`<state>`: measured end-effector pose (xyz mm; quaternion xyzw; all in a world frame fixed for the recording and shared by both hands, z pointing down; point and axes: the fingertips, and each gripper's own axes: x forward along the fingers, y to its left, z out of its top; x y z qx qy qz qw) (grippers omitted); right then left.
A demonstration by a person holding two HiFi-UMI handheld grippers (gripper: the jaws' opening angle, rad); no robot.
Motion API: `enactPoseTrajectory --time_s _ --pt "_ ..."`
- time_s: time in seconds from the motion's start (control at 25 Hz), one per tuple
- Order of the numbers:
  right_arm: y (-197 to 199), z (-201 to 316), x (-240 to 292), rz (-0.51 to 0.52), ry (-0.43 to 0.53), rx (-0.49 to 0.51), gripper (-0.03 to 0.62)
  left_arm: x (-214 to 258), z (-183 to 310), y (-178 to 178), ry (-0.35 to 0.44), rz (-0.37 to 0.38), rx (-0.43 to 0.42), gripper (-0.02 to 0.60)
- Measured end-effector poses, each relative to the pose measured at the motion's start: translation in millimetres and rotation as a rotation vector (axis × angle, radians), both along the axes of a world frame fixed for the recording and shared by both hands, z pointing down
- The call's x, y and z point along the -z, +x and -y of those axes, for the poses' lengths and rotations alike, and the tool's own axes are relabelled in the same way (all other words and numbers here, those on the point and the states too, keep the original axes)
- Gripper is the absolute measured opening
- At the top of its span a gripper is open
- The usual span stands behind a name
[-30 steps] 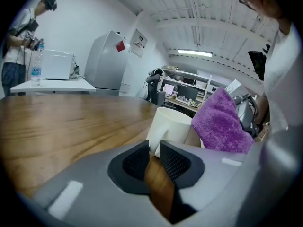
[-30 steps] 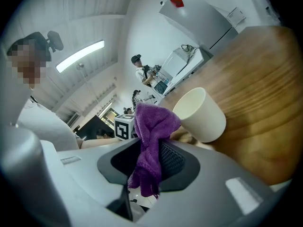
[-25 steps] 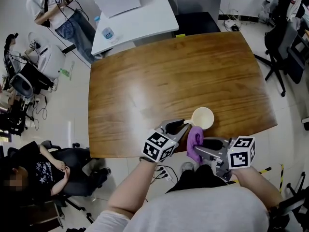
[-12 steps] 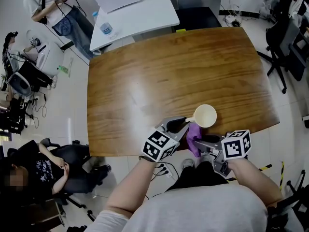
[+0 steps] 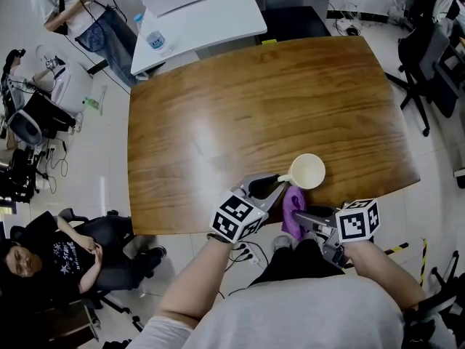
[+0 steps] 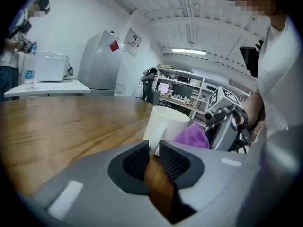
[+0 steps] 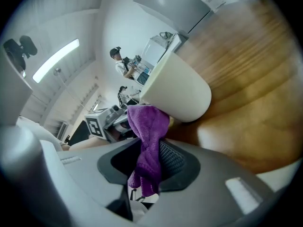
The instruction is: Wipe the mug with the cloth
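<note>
- Office floor and chairs ring the wooden desk (image 5: 218,122), and the cream mug (image 5: 307,171) stands upright near its front edge, in much the same spot as a second ago.
- Left gripper (image 5: 276,186) has not shifted. Its jaws stand narrow, closed on the mug's handle (image 5: 285,181), and they pin the mug in place.
- Right gripper (image 5: 304,215) is what has changed. It has sunk a little and rolled over, so its marker cube (image 5: 357,220) now shows a different tilt.
- Its jaws are clamped on the purple cloth (image 5: 293,211), which bunches out past the tips.
- With that roll the cloth has slid down the mug's near outer wall. The right gripper view shows the cloth's top fold pressed against the wall close under the rim.
- Judging from this, a wiping stroke on the outside is under way: one hand steadies, the other rubs.
- Only the near side by the handle seems covered so far. The far wall and the inside look untouched, so the mug would need turning, or the cloth carrying round it.
</note>
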<state>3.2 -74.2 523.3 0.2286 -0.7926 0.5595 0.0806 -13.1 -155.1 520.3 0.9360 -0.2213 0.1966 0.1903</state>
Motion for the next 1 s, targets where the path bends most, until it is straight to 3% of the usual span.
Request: enactPoseTrajectory --time_s 0.28,0.48,0.64,1.0 --pt "41.8 -18.9 42.5 0.214 -0.032 -0.298 0.118 -1.0 -2.3 0.8 -0.004 0.007 -0.001 0.058" --pt "79.7 6.3 54.4 0.270 0.028 -0.482 0.118 1.0 -4.4 2.2 -0.006 0.014 0.002 0.058" --pt "77.1 23.6 56.0 0.275 0.057 -0.480 0.118 0.8 -4.7 3.7 -0.009 0.017 -0.002 0.058" --pt "82.2 38.4 15.2 0.133 0.076 -0.438 0.118 1.1 -4.1 4.8 -0.005 0.022 -0.012 0.058"
